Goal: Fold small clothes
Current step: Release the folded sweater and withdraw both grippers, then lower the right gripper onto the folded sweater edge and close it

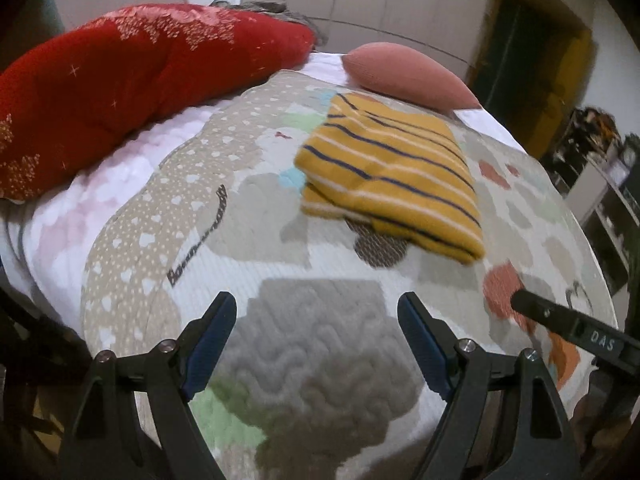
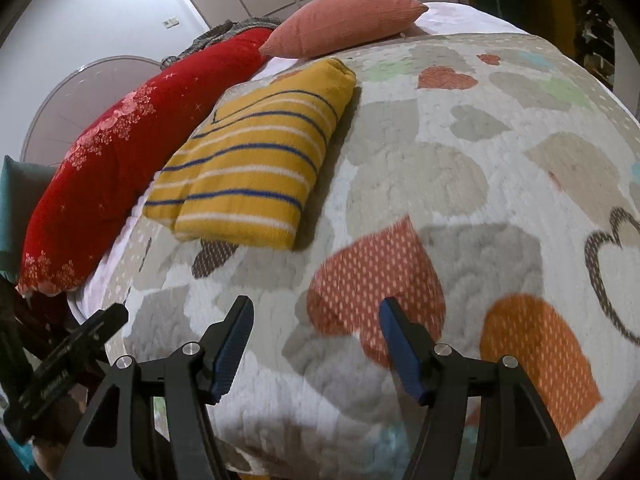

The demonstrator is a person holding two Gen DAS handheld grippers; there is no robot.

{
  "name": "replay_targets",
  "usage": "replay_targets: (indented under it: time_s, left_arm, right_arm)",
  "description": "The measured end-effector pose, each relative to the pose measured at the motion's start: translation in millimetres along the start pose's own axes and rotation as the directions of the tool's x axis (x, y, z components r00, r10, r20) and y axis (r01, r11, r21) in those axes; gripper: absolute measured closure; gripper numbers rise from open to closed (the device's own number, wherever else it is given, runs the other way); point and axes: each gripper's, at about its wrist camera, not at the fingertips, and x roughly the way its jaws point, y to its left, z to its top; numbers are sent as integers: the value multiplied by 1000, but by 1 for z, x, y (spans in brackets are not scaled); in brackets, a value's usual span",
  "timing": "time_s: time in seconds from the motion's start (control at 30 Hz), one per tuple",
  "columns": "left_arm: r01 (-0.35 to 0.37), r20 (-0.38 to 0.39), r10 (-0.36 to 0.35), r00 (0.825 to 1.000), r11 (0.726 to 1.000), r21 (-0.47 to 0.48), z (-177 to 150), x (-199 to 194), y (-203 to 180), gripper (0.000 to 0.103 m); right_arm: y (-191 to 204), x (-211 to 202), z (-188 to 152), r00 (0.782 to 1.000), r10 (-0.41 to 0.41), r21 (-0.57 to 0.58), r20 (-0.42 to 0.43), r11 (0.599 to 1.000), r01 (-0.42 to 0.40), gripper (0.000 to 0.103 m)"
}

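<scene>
Both tools (image 1: 316,312) (image 2: 316,320) gape empty, short of the folded striped garment (image 1: 390,176).

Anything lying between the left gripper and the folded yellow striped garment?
No object: in the left wrist view only bare quilt with grey and dotted patches separates the open left gripper from the yellow striped garment.

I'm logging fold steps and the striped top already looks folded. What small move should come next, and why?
Probably draw both grippers clear. The striped top lies folded into a compact stack on the quilt, and the left gripper and right gripper stand open with nothing between their jaws.
</scene>
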Motion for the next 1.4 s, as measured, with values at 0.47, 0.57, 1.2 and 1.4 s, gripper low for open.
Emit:
replay_targets:
  time_s: [0.47,0.57,1.2,1.4]
  left_arm:
    - [-79,67,69,995,984,161,-27,-40,-35,17]
    - [-81,69,70,995,981,177,-29,-40,-39,17]
    - [-64,17,62,998,985,160,-33,-31,-33,17]
    - [-58,-8,60,998,987,149,-36,-23,-28,17]
  right_arm:
    - [14,-48,-29,989,-109,-87,104,989,118,27]
    - [23,-48,-31,985,-130,-128,117,981,145,27]
    - [25,-35,-34,987,-140,-131,76,980,149,25]
    - [25,-28,-33,988,-139,-132,62,980,146,25]
